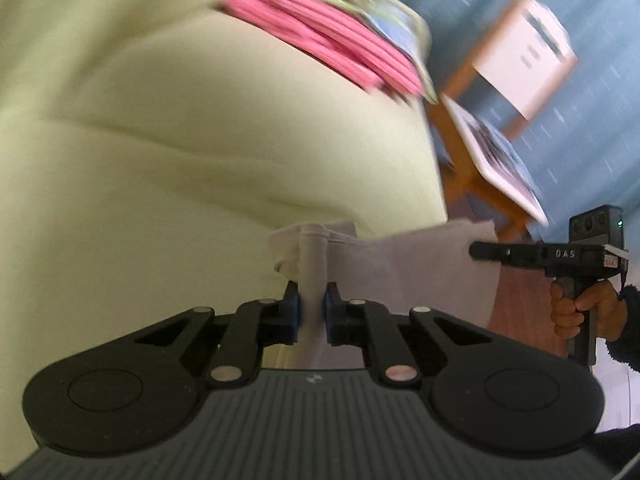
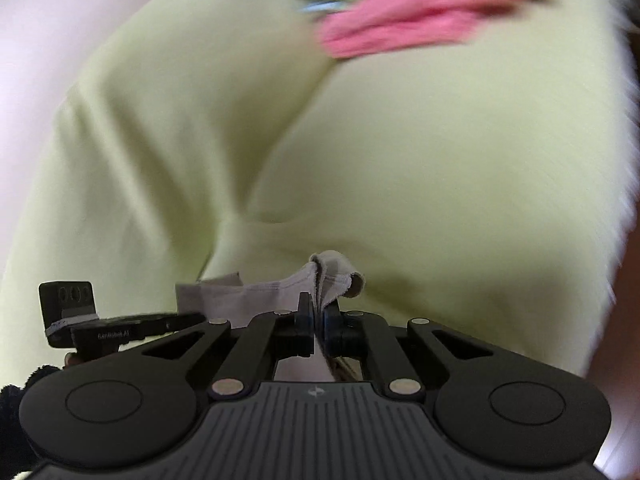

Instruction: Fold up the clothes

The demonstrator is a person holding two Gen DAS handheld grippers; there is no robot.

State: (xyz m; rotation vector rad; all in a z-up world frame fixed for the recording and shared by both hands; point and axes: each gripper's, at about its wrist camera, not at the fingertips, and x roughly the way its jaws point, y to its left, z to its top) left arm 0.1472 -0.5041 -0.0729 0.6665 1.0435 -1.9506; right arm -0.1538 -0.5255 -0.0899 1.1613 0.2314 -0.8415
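Both tools pinch the white garment (image 1: 400, 256) at frame bottom: left tool (image 1: 311, 308), right tool (image 2: 319, 314), above a pale green sheet (image 1: 160, 160). Level, even tension should keep the fold's edge straight.

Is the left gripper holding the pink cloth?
No, the left gripper pinches white fabric; the pink cloth lies farther off.

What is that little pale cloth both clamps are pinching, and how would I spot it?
Start from the big yellow-green sheet that fills most of both views. Just in front of it, a small white garment is stretched between the left gripper and the right gripper. Unlike the pink cloth lying far back on the pile, it is pale, thin and pinched at both ends.
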